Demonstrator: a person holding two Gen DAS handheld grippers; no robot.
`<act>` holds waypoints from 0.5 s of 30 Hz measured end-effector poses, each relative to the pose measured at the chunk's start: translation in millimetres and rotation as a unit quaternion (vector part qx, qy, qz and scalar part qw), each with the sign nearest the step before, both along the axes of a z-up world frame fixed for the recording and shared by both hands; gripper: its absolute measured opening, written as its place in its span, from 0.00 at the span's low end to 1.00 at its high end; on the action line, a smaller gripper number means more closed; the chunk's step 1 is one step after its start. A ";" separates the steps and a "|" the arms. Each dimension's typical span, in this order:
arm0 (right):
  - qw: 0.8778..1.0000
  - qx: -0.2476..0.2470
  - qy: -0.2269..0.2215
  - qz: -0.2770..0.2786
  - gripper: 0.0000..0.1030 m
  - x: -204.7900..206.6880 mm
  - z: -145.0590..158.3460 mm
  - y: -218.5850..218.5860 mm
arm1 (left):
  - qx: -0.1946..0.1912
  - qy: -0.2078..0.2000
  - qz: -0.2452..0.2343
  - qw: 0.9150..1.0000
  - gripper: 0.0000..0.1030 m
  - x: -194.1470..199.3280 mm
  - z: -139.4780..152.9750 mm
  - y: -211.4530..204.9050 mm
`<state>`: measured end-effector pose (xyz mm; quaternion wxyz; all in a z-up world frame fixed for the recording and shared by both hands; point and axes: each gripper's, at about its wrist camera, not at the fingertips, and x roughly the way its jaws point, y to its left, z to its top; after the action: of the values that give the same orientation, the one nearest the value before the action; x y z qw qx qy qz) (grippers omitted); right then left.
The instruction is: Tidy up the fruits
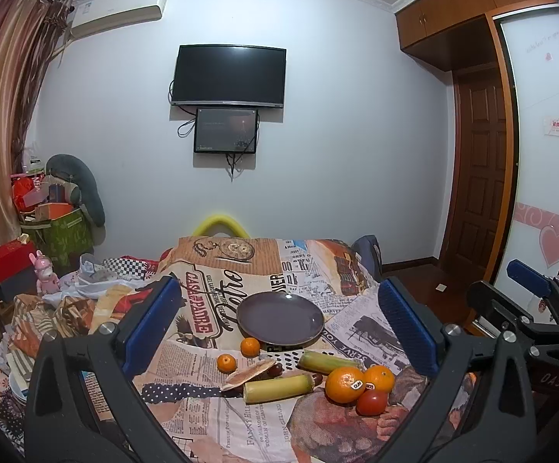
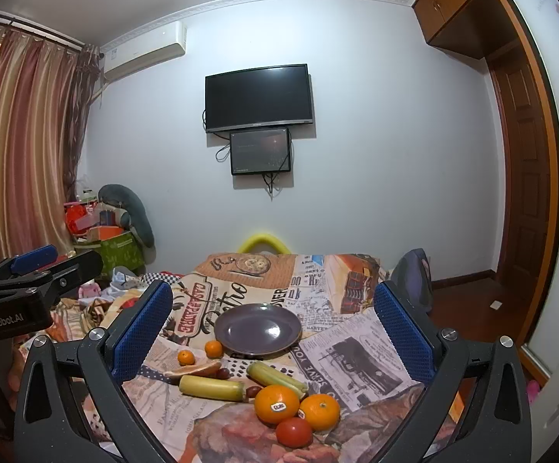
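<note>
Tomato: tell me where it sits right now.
The tomato lies nearest the cameras on the printed cloth, touching the two big oranges behind it, right of centre in both wrist views.

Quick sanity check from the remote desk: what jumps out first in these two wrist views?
The cluster of bright fruit in the foreground: two stickered oranges and a red tomato touching, with two yellow-green cane pieces just behind. Beyond them sits an empty dark plate on the newspaper-print cloth, two small mandarins at its near-left edge. Both grippers have their jaws wide open, holding nothing.
</note>
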<state>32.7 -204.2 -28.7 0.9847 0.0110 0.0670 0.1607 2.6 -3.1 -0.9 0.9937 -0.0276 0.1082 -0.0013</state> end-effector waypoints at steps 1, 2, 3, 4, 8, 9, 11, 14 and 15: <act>1.000 0.000 0.000 0.000 1.00 0.3 0.3 0.0 | 0.000 0.000 0.000 1.000 1.00 0.1 -0.1 0.0; 1.000 0.000 0.001 0.000 1.00 0.2 0.7 0.1 | 0.000 0.000 0.001 1.000 1.00 0.1 -0.3 0.0; 1.000 0.000 0.001 0.000 1.00 0.2 0.8 0.1 | 0.000 0.000 0.001 1.000 1.00 0.1 -0.3 0.0; 1.000 -0.001 0.000 0.000 1.00 0.1 0.5 0.1 | 0.000 0.000 0.000 1.000 1.00 0.2 -0.2 0.0; 1.000 -0.001 0.001 0.001 1.00 0.6 0.5 -0.4 | 0.000 0.000 0.001 1.000 1.00 0.5 -0.2 -0.2; 1.000 -0.001 0.002 0.001 1.00 0.6 0.5 -0.3 | 0.000 0.000 0.001 1.000 1.00 0.6 -0.2 -0.2; 1.000 -0.002 0.001 0.002 1.00 0.2 0.5 -0.3 | 0.000 0.001 0.001 1.000 1.00 1.2 -0.7 -0.5; 1.000 -0.003 0.000 0.001 1.00 0.0 0.7 -0.7 | 0.000 0.001 0.000 1.000 1.00 1.2 -0.6 -0.2; 1.000 -0.003 -0.001 0.001 1.00 0.0 0.7 -1.1 | 0.000 0.001 0.001 1.000 1.00 1.3 -0.5 -0.2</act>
<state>32.8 -205.3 -28.0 0.9846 0.0079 0.0666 0.1617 3.8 -3.3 -1.4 0.9937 -0.0276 0.1090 -0.0004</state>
